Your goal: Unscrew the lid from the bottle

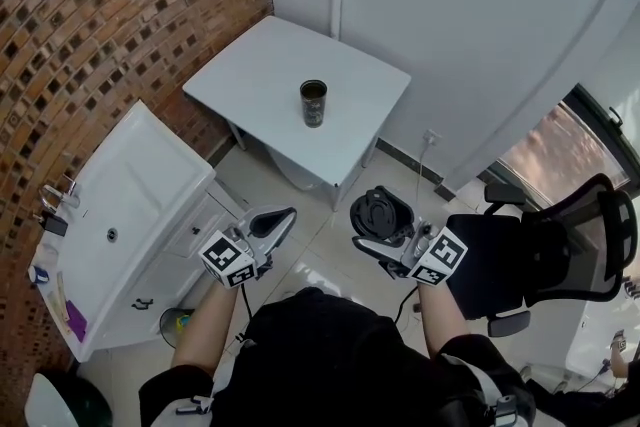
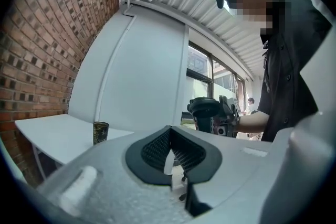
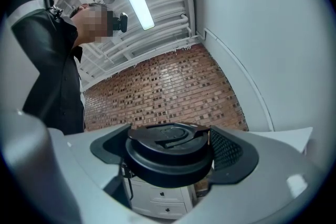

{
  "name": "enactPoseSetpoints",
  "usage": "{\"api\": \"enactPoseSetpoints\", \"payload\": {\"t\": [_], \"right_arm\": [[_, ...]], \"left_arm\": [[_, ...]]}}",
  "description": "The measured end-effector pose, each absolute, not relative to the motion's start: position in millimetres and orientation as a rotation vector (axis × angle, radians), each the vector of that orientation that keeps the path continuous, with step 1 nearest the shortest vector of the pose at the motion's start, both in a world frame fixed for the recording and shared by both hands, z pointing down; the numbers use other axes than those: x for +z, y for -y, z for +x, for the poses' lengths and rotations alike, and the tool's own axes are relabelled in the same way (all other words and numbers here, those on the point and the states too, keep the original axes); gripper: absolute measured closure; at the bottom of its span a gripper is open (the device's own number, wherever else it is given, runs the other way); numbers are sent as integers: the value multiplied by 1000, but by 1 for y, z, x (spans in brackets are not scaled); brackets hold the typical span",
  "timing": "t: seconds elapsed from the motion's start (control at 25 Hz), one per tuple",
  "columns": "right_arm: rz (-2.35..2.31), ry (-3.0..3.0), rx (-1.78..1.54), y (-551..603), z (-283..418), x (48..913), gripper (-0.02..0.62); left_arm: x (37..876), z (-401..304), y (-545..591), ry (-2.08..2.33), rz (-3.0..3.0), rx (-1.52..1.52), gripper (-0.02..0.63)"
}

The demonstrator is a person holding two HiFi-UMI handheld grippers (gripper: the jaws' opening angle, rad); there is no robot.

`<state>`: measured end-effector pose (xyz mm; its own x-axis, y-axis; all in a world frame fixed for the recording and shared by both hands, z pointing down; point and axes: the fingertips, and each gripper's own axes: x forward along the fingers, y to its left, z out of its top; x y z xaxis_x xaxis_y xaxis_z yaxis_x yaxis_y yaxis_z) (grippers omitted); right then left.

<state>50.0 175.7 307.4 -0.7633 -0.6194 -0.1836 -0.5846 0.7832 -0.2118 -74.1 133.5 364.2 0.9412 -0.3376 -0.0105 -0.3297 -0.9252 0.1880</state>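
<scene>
Seen from the head view, at twelve o'clock: the table (image 1: 262, 65), with the bottle (image 1: 313, 103) upright near its middle. At eight o'clock of the table, along the brick wall (image 1: 100, 15): the washbasin cabinet (image 1: 140, 177); on the floor at its near corner, perhaps a bin (image 1: 176, 323). At six o'clock of the bottle, well apart from it and off the table: the left gripper (image 1: 283, 217); at its three o'clock, the right gripper (image 1: 381, 217), with the lid (image 1: 378, 208) between its jaws. At three o'clock of the right gripper, just beside it: the office chair (image 1: 585, 250).

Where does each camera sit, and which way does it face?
Head view: on the person's head, steeply down at table, bottle, left gripper, right gripper, forearms.
Left gripper view: on that gripper, level over shut jaws; torso shows.
Right gripper view: on that gripper, toward the brick wall; torso at left.
Shared: all three show the held lid.
</scene>
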Motion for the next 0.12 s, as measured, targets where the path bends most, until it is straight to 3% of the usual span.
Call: {"api": "enactPoseSetpoints", "payload": {"t": [0.12], "right_arm": [[-951,-2734,-194,-175,50,307,129]], "left_arm": [[364,-78,-134,481,2878,-108,604]]}}
